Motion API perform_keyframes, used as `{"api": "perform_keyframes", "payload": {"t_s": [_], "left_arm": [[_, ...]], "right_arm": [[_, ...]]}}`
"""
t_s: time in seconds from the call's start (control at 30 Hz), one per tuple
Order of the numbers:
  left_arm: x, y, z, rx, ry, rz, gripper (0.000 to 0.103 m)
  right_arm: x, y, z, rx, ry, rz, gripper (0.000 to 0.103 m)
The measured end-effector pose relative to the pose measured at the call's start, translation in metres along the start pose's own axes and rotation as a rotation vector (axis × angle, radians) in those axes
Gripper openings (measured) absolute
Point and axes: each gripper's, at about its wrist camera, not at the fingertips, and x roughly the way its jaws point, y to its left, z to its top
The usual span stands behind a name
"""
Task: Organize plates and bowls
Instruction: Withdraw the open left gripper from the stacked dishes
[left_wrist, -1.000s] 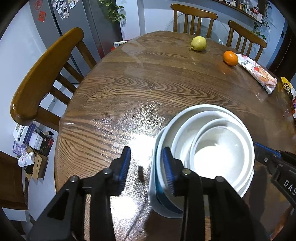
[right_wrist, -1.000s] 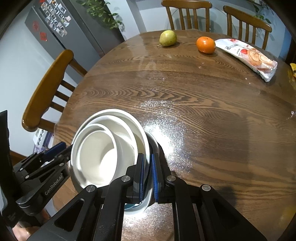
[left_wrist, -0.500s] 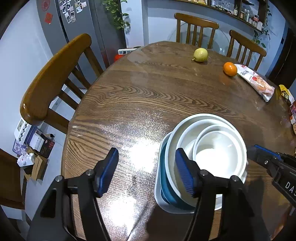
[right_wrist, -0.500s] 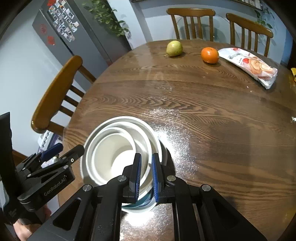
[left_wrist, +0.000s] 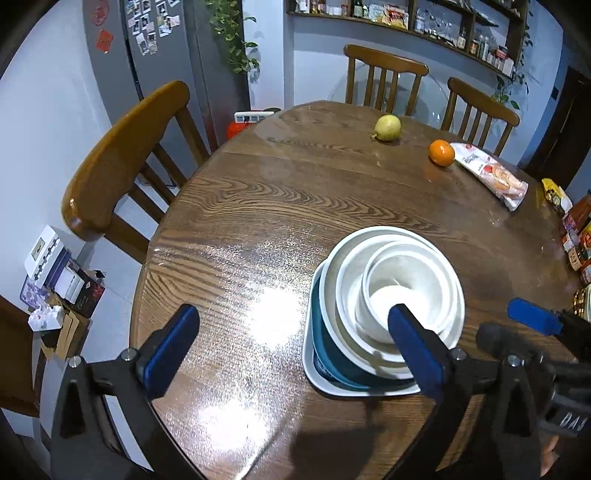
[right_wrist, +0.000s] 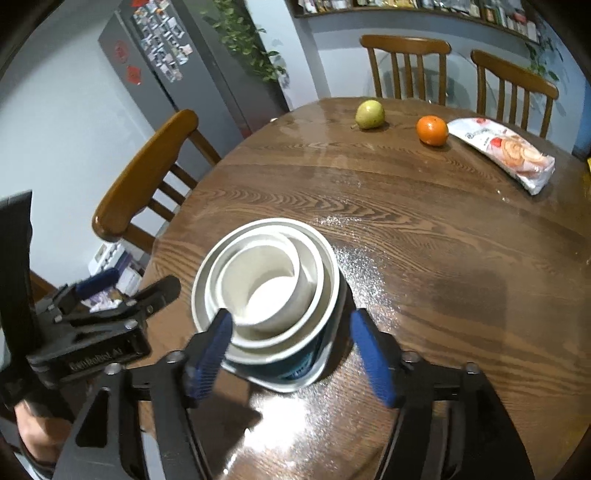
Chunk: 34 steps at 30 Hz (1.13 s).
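Table: a round dark-brown wooden table (left_wrist: 295, 206) with strong grain fills both wrist views.
Stack: three nested white ceramic bowls (left_wrist: 402, 291) sit inside a teal bowl (left_wrist: 325, 354), which rests on a white square-cornered plate (left_wrist: 314, 373). The stack stands near the table's 6 o'clock edge, at about 4 o'clock in the left wrist view and dead centre in the right wrist view (right_wrist: 266, 291).
Left gripper: the left gripper (left_wrist: 295, 350) has black arms and blue pads. Its jaws are opening and stand spread wide, clear of the stack; one pad is over bare table, the other appears in front of the bowl rims. It grasps nothing.
Right gripper: the right gripper (right_wrist: 291, 354) is blurred. Its jaws are opening, one blue pad on each side of the stack's near edge, neither pressing on it.
Fruit: a yellow-green pear (left_wrist: 387, 127) and a round orange (left_wrist: 441, 153) lie near the table's 12 o'clock edge, close together but apart.
Packet: a white snack packet with a red print (left_wrist: 491, 177) lies just right of the orange, at 1 o'clock.
Chairs: a brown wooden chair with a curved back (left_wrist: 122, 158) stands at 10 o'clock; two more stand beyond the far edge.
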Motion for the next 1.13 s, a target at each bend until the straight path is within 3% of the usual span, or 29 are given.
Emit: {"api": "perform_keyframes", "payload": {"t_s": [0.1,0.27,0.37,0.57,1.13], "left_arm": [[-0.007,0.003,-0.003,-0.023,-0.003,-0.004,0.102],[-0.011,-0.001,-0.007,-0.003,0.018,0.035,0.102],[-0.015,-0.001,-0.013,-0.015,0.029,-0.005,0.102],[-0.02,-0.007,-0.023,0.011,0.03,0.013,0.102],[-0.03,-0.016,-0.033,0.059,-0.011,0.047,0.102]], "right_arm": [[-0.002,0.003,-0.008,-0.03,0.005,-0.01,0.083],[0.002,0.006,-0.023,-0.047,0.036,-0.012,0.083],[0.004,0.009,-0.03,-0.052,0.051,-0.008,0.083],[0.002,0.016,-0.036,-0.07,0.051,0.002,0.083],[0.001,0.02,-0.042,-0.088,0.057,0.003,0.083]]}}
